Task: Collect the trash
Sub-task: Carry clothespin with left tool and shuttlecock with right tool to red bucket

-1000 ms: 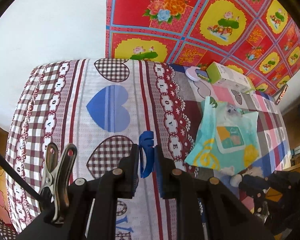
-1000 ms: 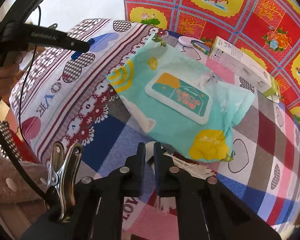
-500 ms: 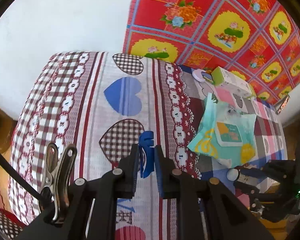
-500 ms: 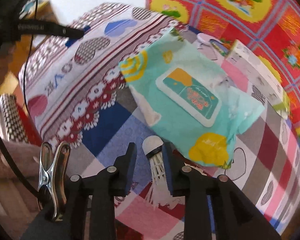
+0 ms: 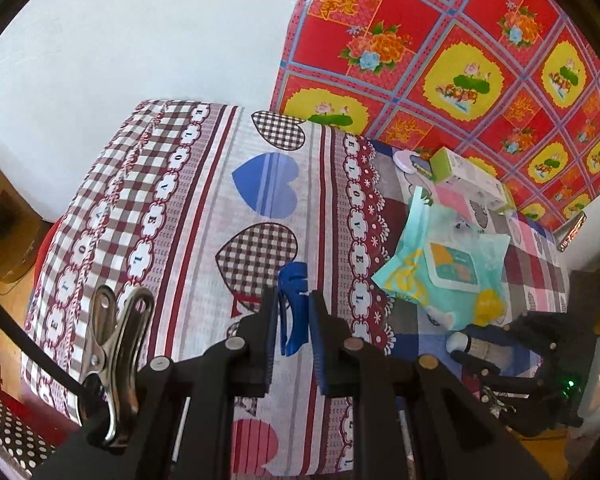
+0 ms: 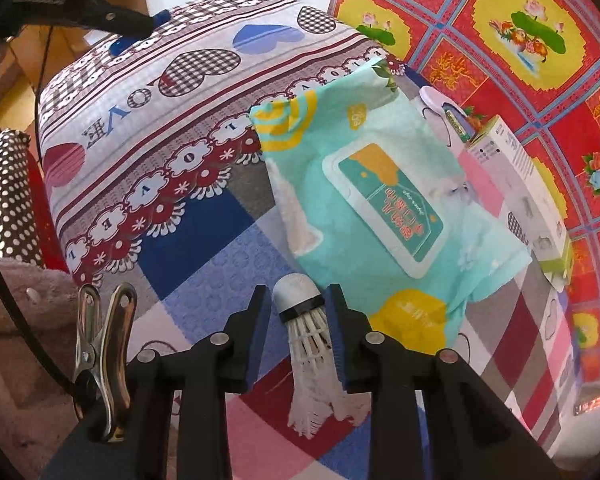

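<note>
Only the left wrist view showed the blue clip (image 5: 293,305) close up, clamped between the fingers of the left gripper (image 5: 294,320) and raised over the heart-print cloth (image 5: 204,208); the right wrist view showed that clip merely as a blue speck at the far gripper's tip. Only the right wrist view showed the shuttlecock (image 6: 306,332) in detail: its white cork lay between the fingers of the right gripper (image 6: 296,312), feathers trailing back toward the camera. That gripper's jaws had just been opening; the cork sat against the right-hand pad with a gap at the other, so it was released rather than pinched. In the left view the shuttlecock appeared small, at the right gripper's tip. The shuttlecock lay on the cloth just beside the near edge of the wipes pack (image 6: 384,200). Beyond the pack stood a box (image 6: 520,184), with a white disc (image 6: 434,98) beside it. Count: one clip, one shuttlecock, one pack, one box, one disc, two grippers.
</note>
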Demonstrator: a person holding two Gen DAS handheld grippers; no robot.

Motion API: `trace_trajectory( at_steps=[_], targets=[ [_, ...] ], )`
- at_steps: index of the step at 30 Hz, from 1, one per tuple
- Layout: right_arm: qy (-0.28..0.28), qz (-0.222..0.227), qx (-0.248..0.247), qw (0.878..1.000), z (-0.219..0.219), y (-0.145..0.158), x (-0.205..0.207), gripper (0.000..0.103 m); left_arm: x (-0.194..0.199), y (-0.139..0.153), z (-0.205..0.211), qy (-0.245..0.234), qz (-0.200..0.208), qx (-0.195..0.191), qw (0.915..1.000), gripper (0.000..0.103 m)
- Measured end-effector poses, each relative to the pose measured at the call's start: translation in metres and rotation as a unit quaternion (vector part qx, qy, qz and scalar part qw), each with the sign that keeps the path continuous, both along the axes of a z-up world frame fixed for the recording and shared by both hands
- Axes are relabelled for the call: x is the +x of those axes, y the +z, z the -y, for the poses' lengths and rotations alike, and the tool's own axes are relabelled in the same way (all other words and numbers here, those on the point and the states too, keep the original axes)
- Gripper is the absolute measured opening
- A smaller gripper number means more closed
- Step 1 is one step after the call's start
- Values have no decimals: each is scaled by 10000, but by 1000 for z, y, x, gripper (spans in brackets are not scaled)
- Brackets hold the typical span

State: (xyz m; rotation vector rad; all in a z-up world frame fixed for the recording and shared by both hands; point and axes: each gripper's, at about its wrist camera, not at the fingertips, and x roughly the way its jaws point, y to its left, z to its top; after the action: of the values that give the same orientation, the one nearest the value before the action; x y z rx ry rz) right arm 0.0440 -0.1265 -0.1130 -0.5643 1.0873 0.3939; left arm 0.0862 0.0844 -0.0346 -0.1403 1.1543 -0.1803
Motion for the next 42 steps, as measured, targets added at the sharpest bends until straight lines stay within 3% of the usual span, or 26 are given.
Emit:
trace_trajectory(
  at_steps=[9, 17, 22, 42],
  targets=[
    [148, -21, 93, 9998, -3, -1, -4, 28, -18, 5, -12, 315, 75, 33, 9995, 16],
    [129, -25, 830, 9965, -18, 23, -11, 28, -28, 12, -37, 630, 152, 95, 9979, 16],
    [241, 95, 1245, 9919, -45, 45, -10, 28, -31, 14, -58, 828, 197, 98, 9963, 16],
    [268, 239, 2016, 9788, -161, 94, 27, 28, -17, 31, -181, 1299, 298, 145, 9910, 16]
  ],
)
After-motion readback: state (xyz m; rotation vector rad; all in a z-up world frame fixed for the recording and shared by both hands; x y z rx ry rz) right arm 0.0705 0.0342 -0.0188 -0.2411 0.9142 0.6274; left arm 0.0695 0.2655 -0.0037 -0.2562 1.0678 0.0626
